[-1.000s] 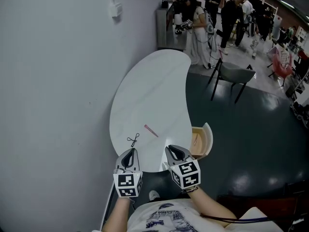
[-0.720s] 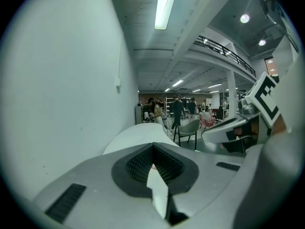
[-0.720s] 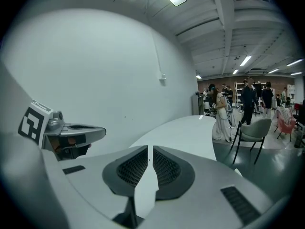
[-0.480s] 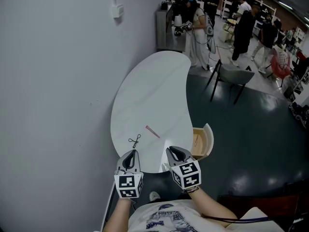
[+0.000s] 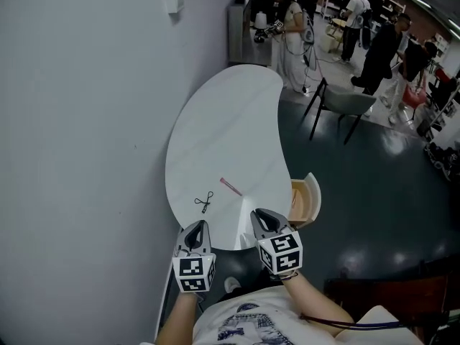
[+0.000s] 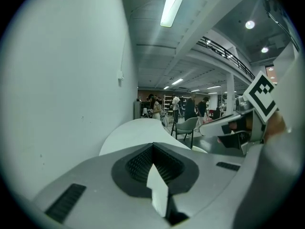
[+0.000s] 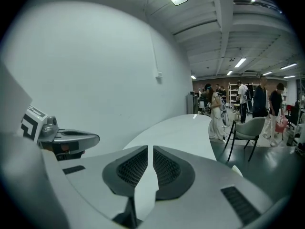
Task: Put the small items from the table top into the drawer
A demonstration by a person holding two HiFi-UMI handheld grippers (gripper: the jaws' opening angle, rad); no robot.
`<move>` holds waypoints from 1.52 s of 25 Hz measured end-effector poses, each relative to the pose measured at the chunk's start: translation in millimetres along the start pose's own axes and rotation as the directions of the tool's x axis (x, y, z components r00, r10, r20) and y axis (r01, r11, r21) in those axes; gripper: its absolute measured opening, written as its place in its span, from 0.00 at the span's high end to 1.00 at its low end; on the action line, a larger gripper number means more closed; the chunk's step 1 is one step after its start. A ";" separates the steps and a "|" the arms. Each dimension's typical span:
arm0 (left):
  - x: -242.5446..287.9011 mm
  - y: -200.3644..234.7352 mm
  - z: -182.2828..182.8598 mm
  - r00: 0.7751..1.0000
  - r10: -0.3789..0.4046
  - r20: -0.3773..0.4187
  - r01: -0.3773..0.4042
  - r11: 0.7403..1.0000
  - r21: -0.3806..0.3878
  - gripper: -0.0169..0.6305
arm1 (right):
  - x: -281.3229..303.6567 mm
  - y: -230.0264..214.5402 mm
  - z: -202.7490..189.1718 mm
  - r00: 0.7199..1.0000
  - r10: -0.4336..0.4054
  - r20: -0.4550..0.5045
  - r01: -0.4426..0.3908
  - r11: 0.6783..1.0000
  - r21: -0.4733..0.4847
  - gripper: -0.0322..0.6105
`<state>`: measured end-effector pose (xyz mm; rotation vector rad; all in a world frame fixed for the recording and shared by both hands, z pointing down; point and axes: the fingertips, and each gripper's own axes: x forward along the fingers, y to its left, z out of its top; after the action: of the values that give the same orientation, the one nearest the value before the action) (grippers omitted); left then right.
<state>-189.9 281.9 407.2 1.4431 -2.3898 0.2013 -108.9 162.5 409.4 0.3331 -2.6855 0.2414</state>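
Both grippers hang side by side at the near edge of the table [image 5: 226, 121]. The left gripper [image 5: 196, 226] is clenched with nothing in it; the right gripper [image 5: 261, 215] stands a slit apart — empty too. A small black item [image 5: 204, 202] lies on the table just ahead of the left tips, not touching them. A pink stick [image 5: 231, 186] lies farther in, ahead of the gap between the two grippers. The drawer [image 5: 312, 195] stands open just right of the right gripper.
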 end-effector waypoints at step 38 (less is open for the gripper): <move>178.7 98.5 -29.4 0.973 0.129 -0.190 -0.148 0.985 -0.086 0.94 | 240.6 -37.7 -58.9 0.881 0.248 -0.403 -0.304 0.949 -0.080 0.77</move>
<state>-346.2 188.7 504.0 1.1612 -2.3154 0.2357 -288.3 92.4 569.6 -0.1376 -2.3268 0.1767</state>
